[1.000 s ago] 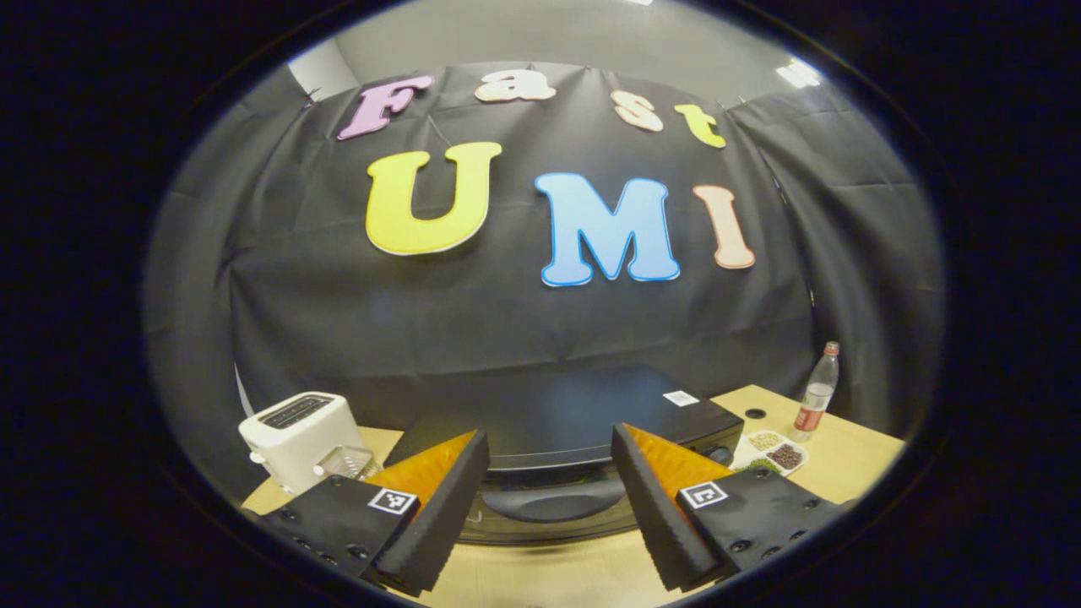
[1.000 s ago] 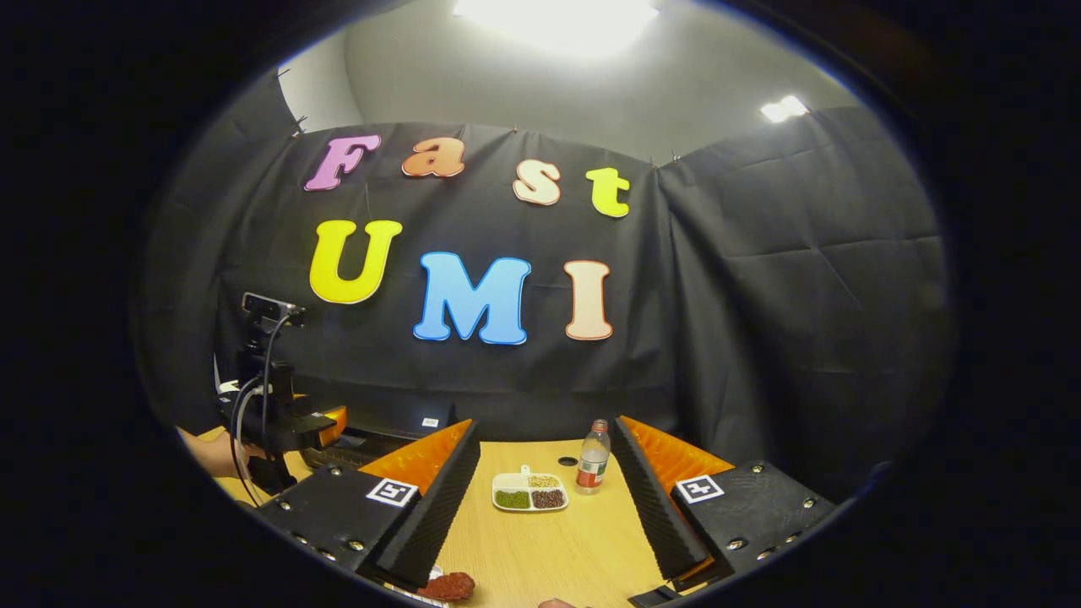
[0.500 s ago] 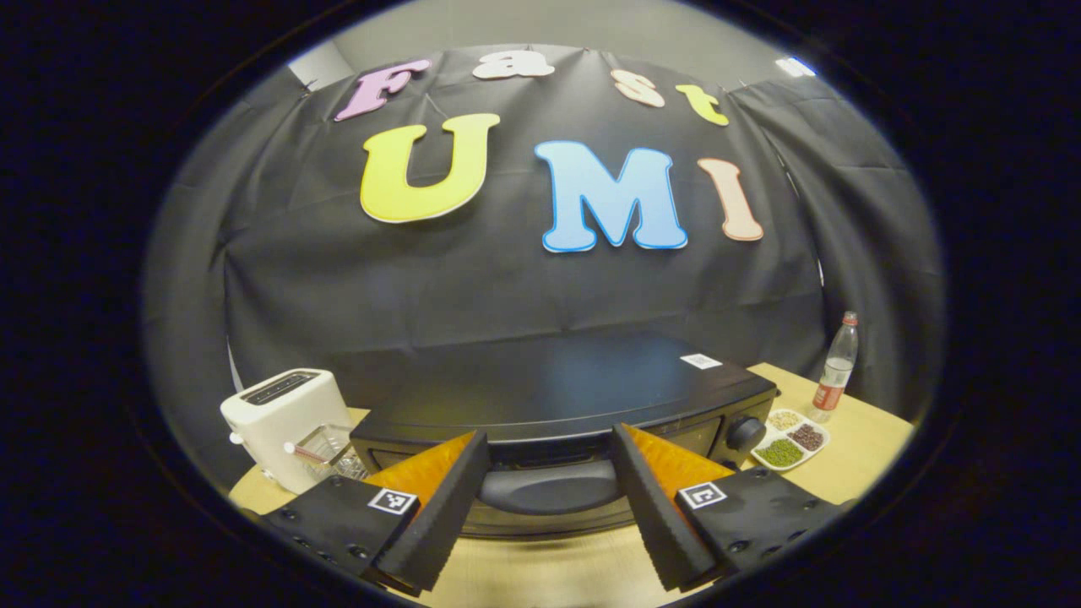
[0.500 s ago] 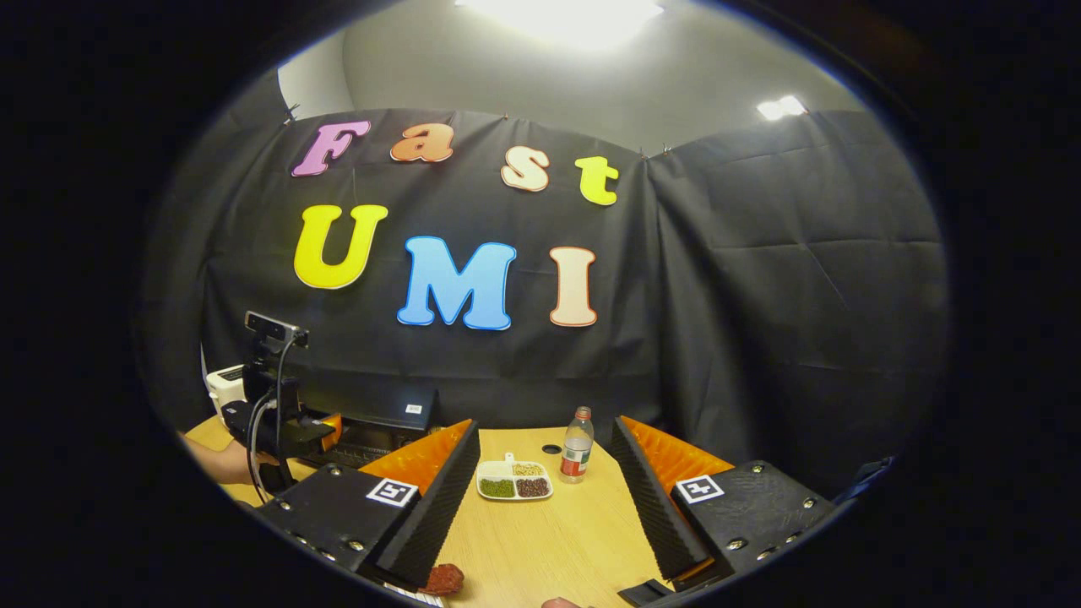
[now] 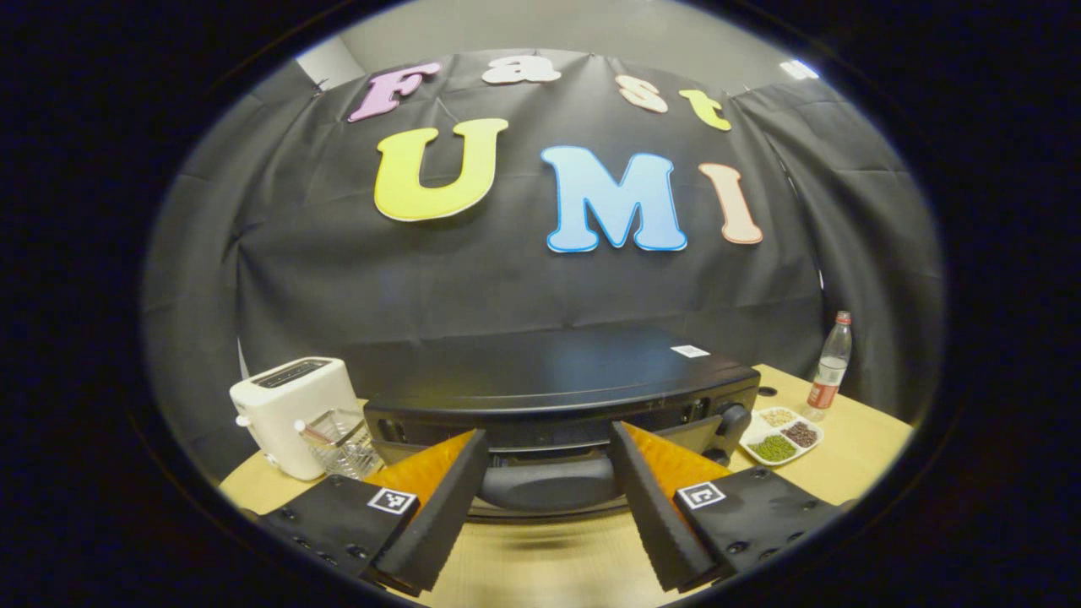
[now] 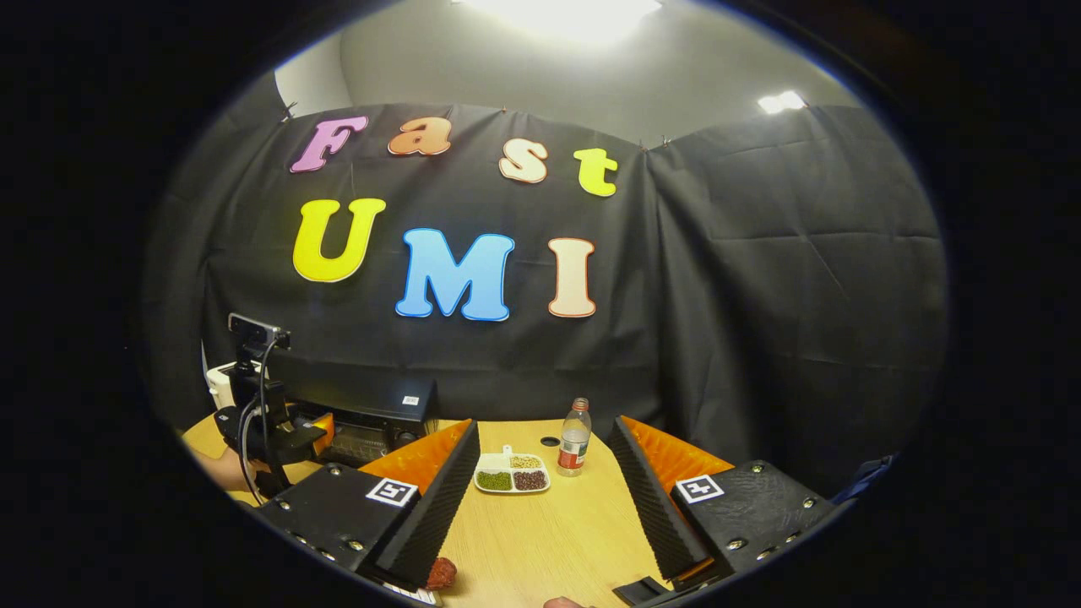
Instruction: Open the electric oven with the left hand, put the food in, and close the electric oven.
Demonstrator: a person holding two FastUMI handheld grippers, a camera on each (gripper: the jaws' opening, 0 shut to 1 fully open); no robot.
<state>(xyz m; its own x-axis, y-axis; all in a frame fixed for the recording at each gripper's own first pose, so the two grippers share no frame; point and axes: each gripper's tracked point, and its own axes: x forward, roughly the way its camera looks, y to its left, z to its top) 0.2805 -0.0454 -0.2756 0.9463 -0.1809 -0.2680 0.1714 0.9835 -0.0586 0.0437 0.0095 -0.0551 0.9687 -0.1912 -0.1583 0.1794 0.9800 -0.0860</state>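
Strong overhead light washes out the ceiling lamp (image 6: 557,10) above the right hand-held gripper (image 6: 543,498); a smaller lamp (image 6: 779,102) glares up to its right. The tabletop (image 6: 549,540) ahead is evenly lit. Fisheye bending curves everything near the edges. A soft sheen lies on the oven top (image 5: 557,371) ahead of the left hand-held gripper (image 5: 547,498).

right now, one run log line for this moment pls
left tool: open, straddling oven handle | oven: door looks shut | right tool: open, holding nothing, over table
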